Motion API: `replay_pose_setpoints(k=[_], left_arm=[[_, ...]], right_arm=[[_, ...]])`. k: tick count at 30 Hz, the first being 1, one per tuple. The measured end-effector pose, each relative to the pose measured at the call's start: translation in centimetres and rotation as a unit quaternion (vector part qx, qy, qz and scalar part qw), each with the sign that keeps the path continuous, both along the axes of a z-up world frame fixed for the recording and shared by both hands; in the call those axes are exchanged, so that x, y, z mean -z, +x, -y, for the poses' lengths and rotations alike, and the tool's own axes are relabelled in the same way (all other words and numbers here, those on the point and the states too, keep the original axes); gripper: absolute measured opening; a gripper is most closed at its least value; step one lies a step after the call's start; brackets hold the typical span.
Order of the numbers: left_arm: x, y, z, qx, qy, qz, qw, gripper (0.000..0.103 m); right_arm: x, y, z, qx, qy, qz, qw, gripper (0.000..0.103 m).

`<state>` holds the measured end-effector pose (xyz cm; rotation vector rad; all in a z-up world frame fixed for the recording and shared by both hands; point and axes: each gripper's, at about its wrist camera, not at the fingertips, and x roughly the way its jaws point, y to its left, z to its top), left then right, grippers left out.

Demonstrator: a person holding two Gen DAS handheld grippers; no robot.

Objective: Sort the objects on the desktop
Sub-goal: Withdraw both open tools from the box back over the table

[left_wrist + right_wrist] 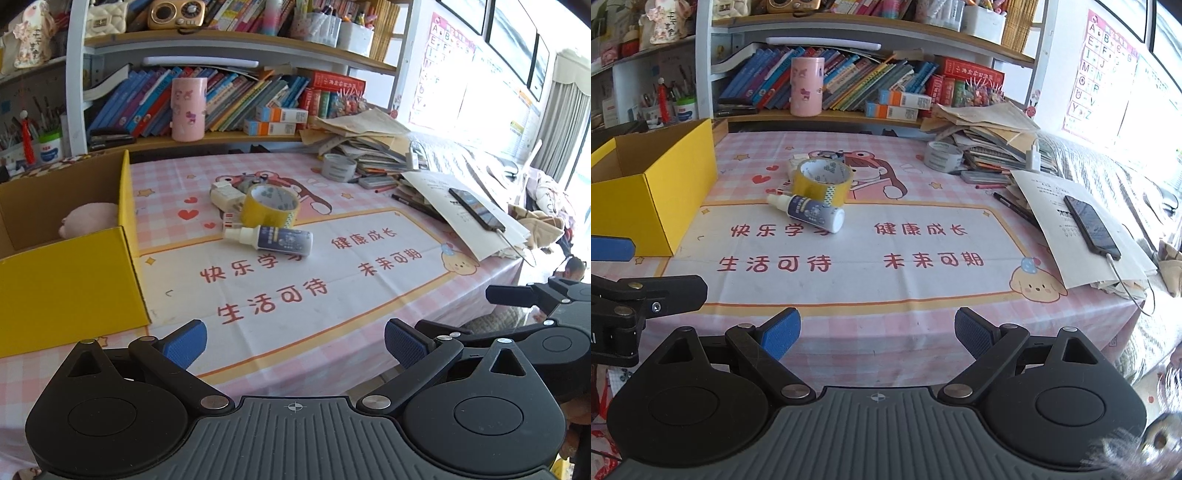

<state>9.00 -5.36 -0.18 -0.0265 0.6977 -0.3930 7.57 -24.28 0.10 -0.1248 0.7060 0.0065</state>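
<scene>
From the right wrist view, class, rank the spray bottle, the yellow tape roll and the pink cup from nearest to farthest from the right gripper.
1. Spray bottle: lying on its side mid-table, ahead and slightly left of the right gripper.
2. Yellow tape roll: just behind the bottle.
3. Pink cup: upright on the lower shelf, against the books.

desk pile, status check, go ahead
Both claws open, empty: left claw, right claw. Tape roll and spray bottle untouched. Yellow box left; path clear.
</scene>
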Motion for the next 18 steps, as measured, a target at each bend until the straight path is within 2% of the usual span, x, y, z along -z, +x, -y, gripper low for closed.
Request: replay_pose_setpoints(k=[10,18], left_arm=[[0.2,1.5,1.5,0.014,0.009,-0.004,0.9999,0.103],[0.3,3.2,2.9,0.007,0.016,-0.008,0.9998,0.103]], right_arm=[[0.5,1.6,1.2,0.01,0.008,-0.011,1.0,0.09],[0.8,3.9,2.2,0.002,0.016,-0.013,1.0,0.09]])
